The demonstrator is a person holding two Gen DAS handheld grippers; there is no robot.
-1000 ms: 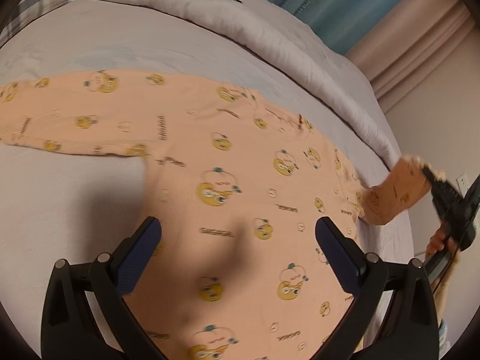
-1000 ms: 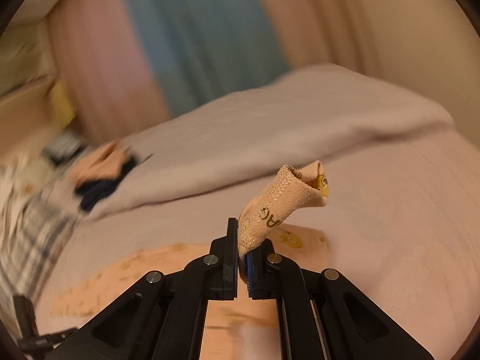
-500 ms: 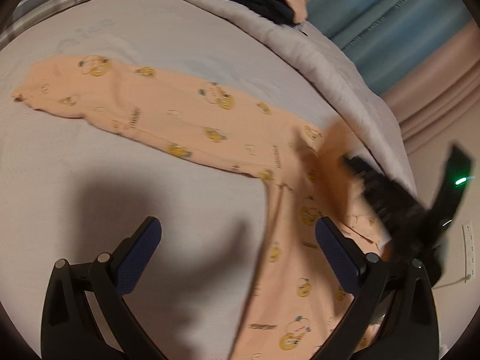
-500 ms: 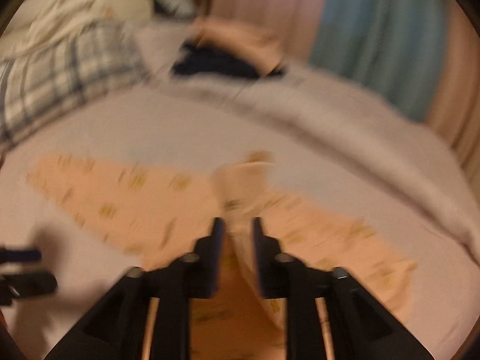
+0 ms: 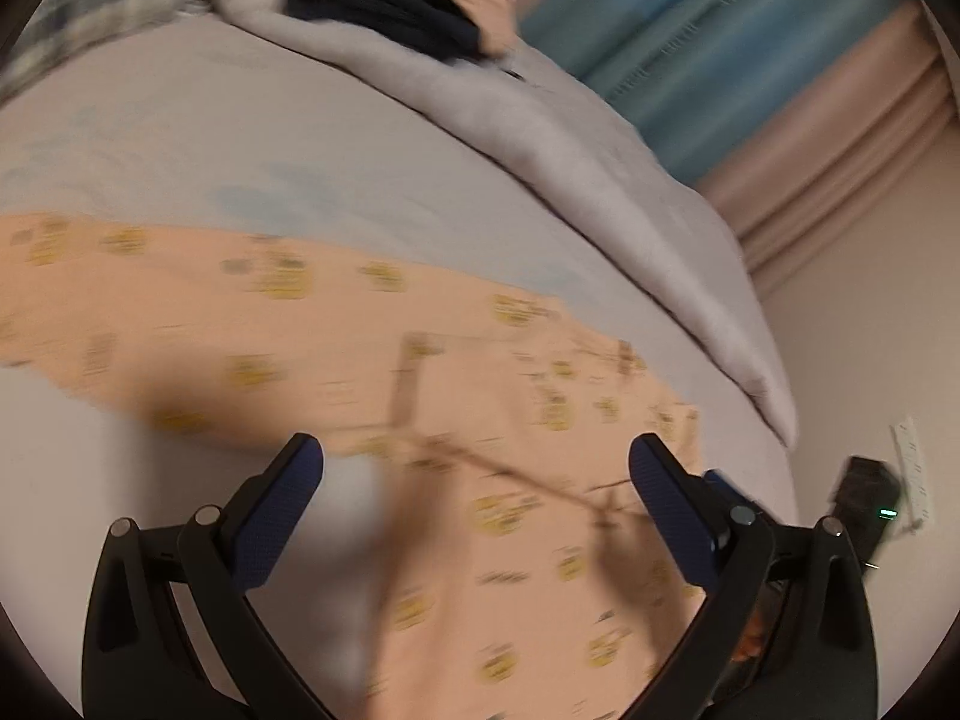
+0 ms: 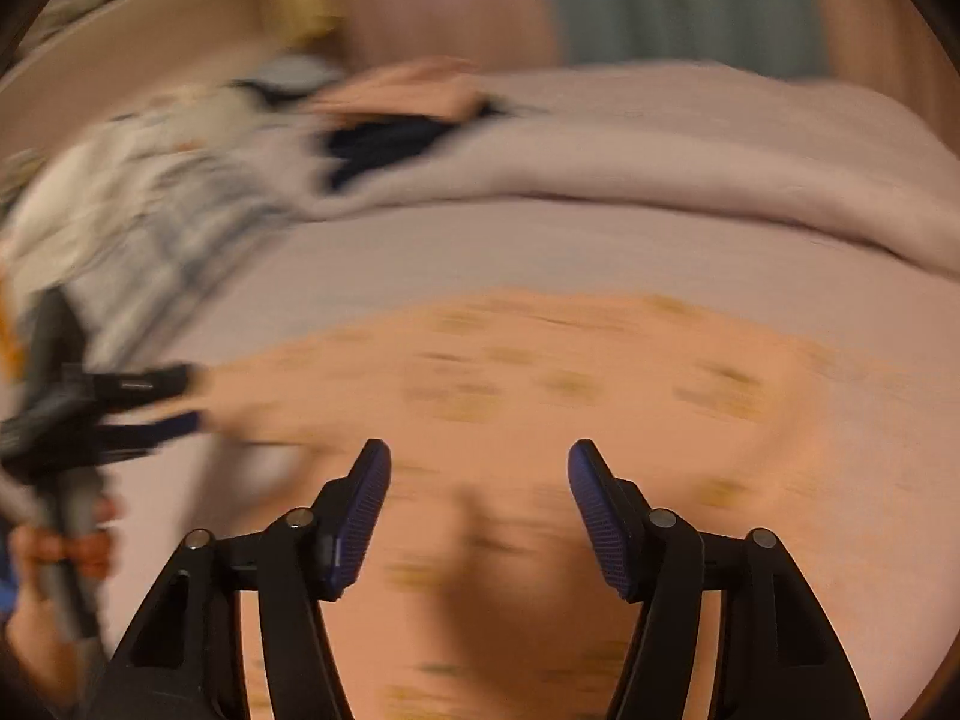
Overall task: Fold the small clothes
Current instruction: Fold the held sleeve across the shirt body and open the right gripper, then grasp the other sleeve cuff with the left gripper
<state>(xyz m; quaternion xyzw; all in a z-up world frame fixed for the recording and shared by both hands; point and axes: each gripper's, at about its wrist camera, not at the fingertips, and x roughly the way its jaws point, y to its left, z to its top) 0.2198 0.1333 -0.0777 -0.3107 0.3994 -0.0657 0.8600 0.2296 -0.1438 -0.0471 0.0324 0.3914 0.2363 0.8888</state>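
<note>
A peach baby top with yellow cartoon prints point(image 5: 456, 420) lies flat on the pale bed sheet point(image 5: 180, 138). One sleeve stretches to the left; the other is folded across the body. My left gripper point(image 5: 474, 480) is open and empty above the top near the sleeve's underarm. My right gripper point(image 6: 477, 498) is open and empty just above the garment point(image 6: 540, 384). The left gripper also shows blurred at the left of the right wrist view point(image 6: 114, 408). Both views are motion-blurred.
A rolled grey duvet point(image 5: 570, 138) runs along the far side of the bed with dark and peach clothes point(image 5: 408, 6) on it. A plaid pillow point(image 6: 150, 222) lies at the head. Curtains point(image 5: 750, 60) and a wall socket point(image 5: 912, 468) lie beyond the bed's right edge.
My right gripper carried the right sleeve over the top's body, then opened and let it go. My left gripper swung left and back over the top, staying open.
</note>
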